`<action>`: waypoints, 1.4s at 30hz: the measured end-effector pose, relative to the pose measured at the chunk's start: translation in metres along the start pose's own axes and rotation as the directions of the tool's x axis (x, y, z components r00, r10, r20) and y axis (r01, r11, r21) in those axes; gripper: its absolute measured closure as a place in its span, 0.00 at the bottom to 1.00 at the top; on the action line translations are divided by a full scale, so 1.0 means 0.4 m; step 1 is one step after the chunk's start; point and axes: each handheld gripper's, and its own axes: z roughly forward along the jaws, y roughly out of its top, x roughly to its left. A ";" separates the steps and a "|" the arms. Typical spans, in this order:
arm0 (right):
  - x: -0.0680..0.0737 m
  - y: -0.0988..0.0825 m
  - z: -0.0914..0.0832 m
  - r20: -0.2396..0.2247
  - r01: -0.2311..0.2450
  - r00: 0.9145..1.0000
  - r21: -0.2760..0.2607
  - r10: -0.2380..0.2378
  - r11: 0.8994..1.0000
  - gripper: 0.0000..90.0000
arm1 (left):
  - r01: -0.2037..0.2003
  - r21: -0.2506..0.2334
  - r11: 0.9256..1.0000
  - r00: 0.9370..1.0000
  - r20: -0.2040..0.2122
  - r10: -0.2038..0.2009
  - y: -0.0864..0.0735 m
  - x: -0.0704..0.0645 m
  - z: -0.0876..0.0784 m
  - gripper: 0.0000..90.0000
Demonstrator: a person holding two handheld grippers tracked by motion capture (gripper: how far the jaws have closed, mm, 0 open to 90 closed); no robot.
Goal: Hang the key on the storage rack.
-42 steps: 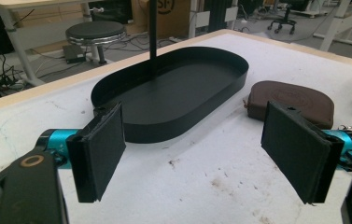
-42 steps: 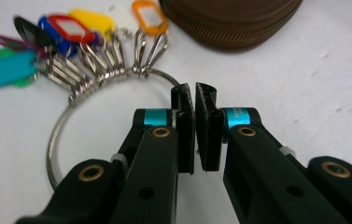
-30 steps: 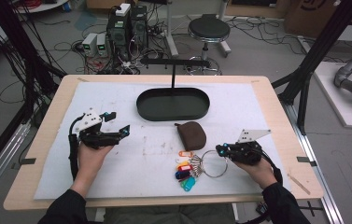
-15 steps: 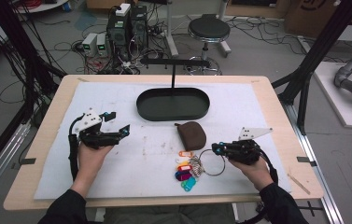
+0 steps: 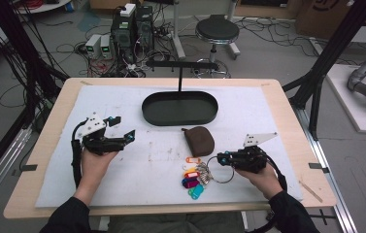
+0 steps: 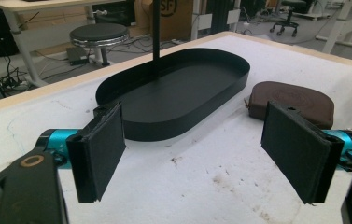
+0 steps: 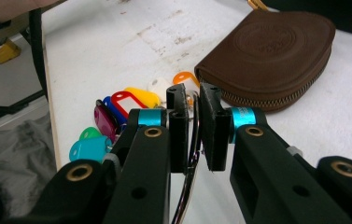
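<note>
High view: right gripper (image 5: 225, 159) low over the white mat (image 5: 122, 170), tips at the large metal key ring (image 5: 218, 170). Ring flat on mat, thin and round, carrying a fan of coloured plastic tags (image 5: 191, 180): orange, yellow, red, purple, blue, teal, spread on the side away from the hand. Brown zip pouch (image 5: 199, 141) just beyond the tips; black oval tray (image 5: 179, 108) farther off. Left gripper (image 5: 120, 130) held well apart from the ring, jaws spread wide, nothing between.

Left gripper view: pads (image 6: 100, 149) far apart, bare mat between; tray ahead, pouch near the right pad.

Right gripper view: pads (image 7: 214, 133) close, narrow gap, jaws just been opening. Ring wire (image 7: 192, 154) standing in the gap, whether still pressed not clear. Tags left of the pads, pouch just ahead.
</note>
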 end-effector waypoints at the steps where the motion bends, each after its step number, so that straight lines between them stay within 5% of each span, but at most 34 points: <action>1: -0.001 0.000 0.000 -0.001 -0.006 1.000 -0.001 0.006 1.000 0.93 | 0.000 0.000 1.000 1.000 0.000 0.000 0.000 0.000 0.000 0.24; 9: 0.005 0.013 -0.009 -0.025 0.013 1.000 0.013 -0.013 1.000 0.97 | -0.001 0.001 1.000 1.000 0.000 0.001 0.001 0.000 -0.002 0.24; 22: 0.027 0.084 -0.043 -0.018 0.076 0.997 -0.052 -0.077 0.996 0.97 | 0.014 -0.006 1.000 1.000 -0.010 -0.014 -0.005 0.007 -0.030 0.24; 42: 0.023 0.235 -0.113 -0.017 0.150 0.988 -0.197 -0.156 0.969 0.97 | 0.017 -0.025 1.000 1.000 -0.018 -0.017 -0.008 0.008 -0.059 0.24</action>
